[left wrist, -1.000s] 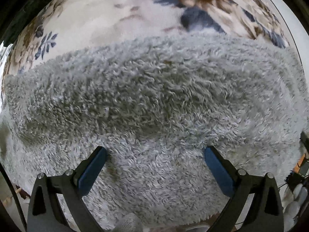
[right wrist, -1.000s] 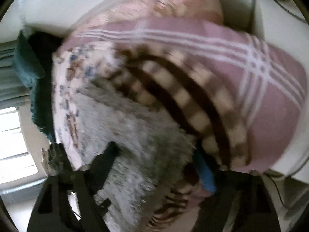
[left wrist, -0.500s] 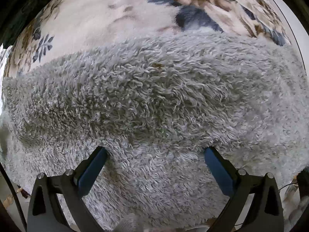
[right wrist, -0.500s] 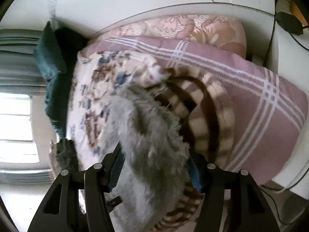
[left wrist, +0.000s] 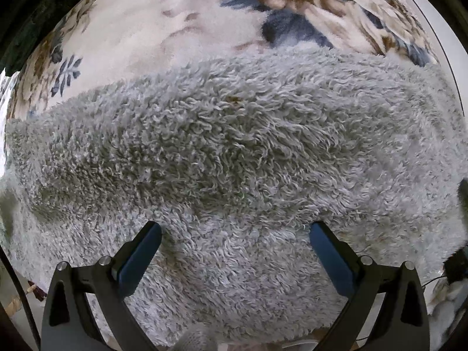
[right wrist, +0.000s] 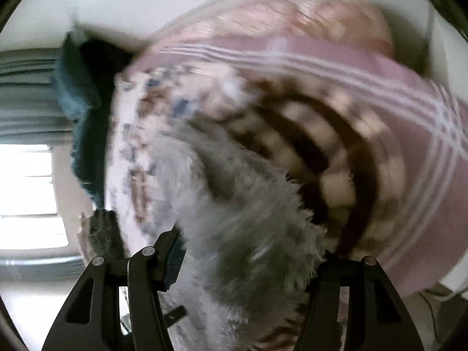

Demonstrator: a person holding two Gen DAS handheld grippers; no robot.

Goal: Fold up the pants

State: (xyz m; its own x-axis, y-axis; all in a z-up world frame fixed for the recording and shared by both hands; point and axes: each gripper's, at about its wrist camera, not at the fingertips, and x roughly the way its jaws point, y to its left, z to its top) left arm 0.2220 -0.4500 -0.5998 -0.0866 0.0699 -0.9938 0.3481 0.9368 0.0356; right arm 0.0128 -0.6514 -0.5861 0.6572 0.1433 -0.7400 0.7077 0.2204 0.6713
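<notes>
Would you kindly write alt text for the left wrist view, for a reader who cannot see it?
Fluffy grey fleece pants fill most of the view, lying on a cream blanket with brown and blue flowers. The left gripper points down at the fleece, its blue-padded jaws wide apart with nothing pinched between them.

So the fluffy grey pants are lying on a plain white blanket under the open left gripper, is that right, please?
Not quite: the blanket is not plain white but cream with a brown and blue floral print, as the left wrist view shows. The fluffy grey pants do lie on it, under the open left gripper.
</notes>
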